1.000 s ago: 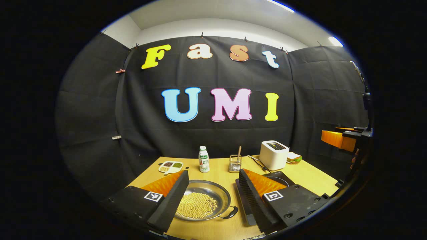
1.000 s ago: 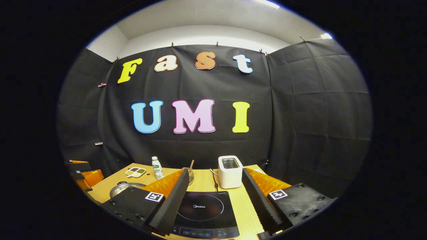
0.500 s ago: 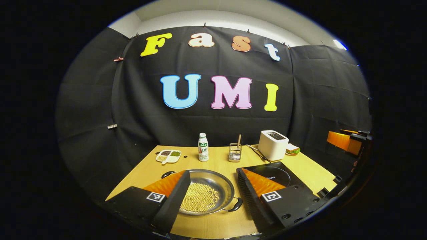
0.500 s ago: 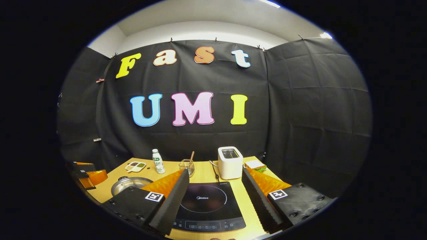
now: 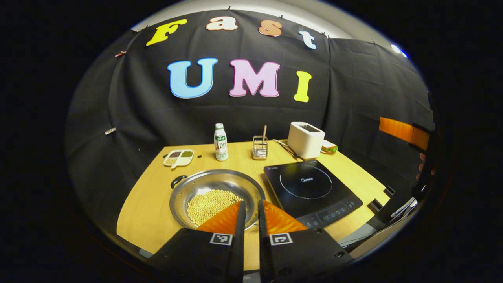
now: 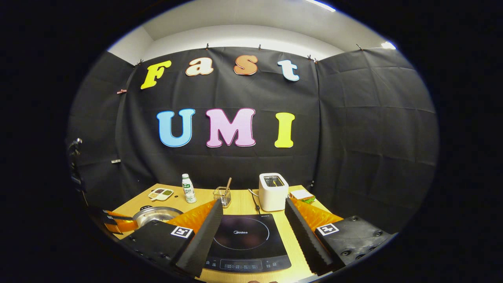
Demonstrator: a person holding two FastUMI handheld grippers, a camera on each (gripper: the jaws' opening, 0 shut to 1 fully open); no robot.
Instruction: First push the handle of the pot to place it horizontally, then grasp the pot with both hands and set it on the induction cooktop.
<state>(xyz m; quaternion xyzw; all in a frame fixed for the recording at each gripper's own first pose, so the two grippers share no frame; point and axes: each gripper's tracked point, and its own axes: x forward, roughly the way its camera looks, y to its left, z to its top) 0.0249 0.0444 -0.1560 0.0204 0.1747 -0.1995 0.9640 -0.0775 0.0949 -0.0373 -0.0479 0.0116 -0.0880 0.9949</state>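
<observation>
My left gripper (image 5: 250,208) fingers are pinched narrow over the pot (image 5: 217,196), right gripper (image 6: 251,232) wide; a sloppy handle (image 5: 177,181) shove could spill beans.

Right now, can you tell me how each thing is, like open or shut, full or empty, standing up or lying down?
Left gripper: shut, holding nothing, above the pot's near rim.
Right gripper: open, above the cooktop.
Pot: on the table, uncovered, beans inside.
Induction cooktop: bare, nothing on it.
Bottle: upright, capped.
Toaster: upright, slots empty as far as shows.
Divided dish: flat, filled.
</observation>
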